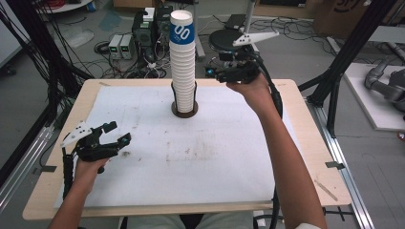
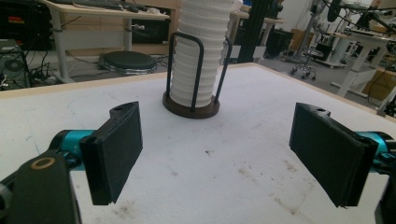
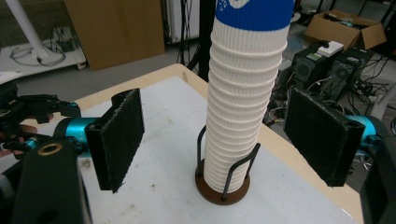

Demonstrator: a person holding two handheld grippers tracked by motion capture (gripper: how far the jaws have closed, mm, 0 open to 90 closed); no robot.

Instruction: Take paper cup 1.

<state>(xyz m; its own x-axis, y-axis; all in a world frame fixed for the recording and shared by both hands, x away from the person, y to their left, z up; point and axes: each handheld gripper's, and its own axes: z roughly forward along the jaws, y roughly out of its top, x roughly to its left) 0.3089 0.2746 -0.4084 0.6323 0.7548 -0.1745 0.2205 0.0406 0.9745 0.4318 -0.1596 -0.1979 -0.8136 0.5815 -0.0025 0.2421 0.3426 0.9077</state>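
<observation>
A white sheet (image 1: 143, 143) covers the wooden bench (image 1: 305, 124); beyond it, grey power units (image 1: 120, 46), a black round stool (image 1: 224, 40), tangled cables (image 1: 119, 67) and a cardboard box (image 3: 345, 25) crowd the floor

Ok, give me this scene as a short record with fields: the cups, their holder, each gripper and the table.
cups: tall stack of white paper cups, top one with a blue band, upright
holder: round brown base with black wire posts, at the far middle of the table
left gripper: jaws open, nothing between them, low at the near left
right gripper: jaws open, raised beside the stack's upper part, not touching it
table: wooden top with a stained white sheet
</observation>
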